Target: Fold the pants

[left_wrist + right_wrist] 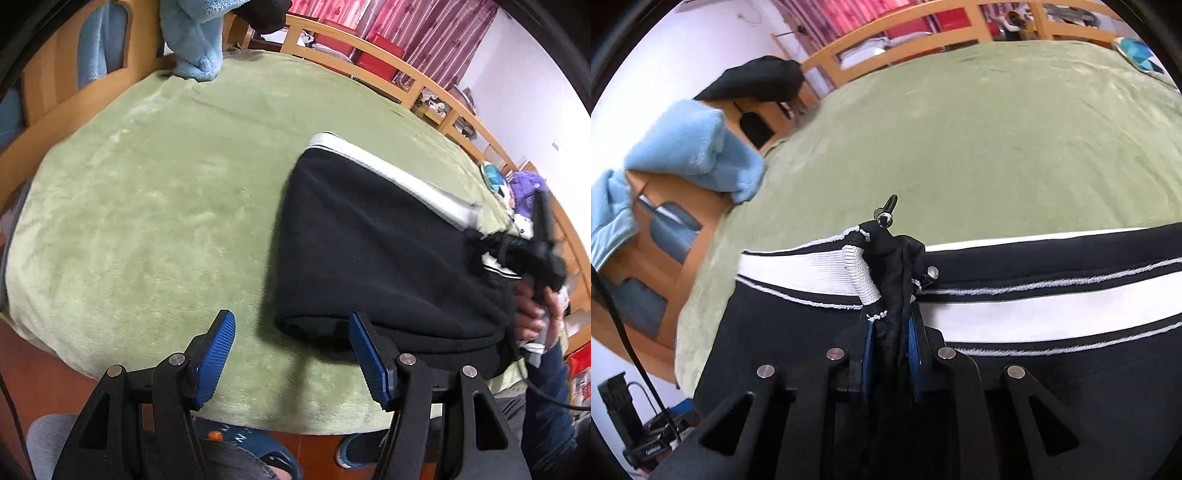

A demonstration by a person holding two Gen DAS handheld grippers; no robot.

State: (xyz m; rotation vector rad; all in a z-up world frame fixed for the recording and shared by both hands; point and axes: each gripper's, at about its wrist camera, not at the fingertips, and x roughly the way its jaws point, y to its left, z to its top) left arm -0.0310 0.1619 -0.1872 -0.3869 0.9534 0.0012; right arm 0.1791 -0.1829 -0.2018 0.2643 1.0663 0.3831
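Black pants (373,251) with a white side stripe lie folded on the green blanket (147,206), at the right of the left wrist view. My left gripper (291,356) hovers open over the blanket at the pants' near edge, nothing between its blue pads (216,358). In the right wrist view my right gripper (891,352) is shut on a bunched fold of the pants (1052,354), black cloth and white band (812,277) pinched between its blue pads. The same right gripper (532,254) shows at the pants' far right end, held by a person's hand (535,317).
A light blue fleece (195,44) drapes over the wooden bed frame (373,55) at the far left. A black garment (757,79) hangs on the frame corner. Coloured items (517,188) lie at the bed's right edge. Shoes (258,443) show below the near edge.
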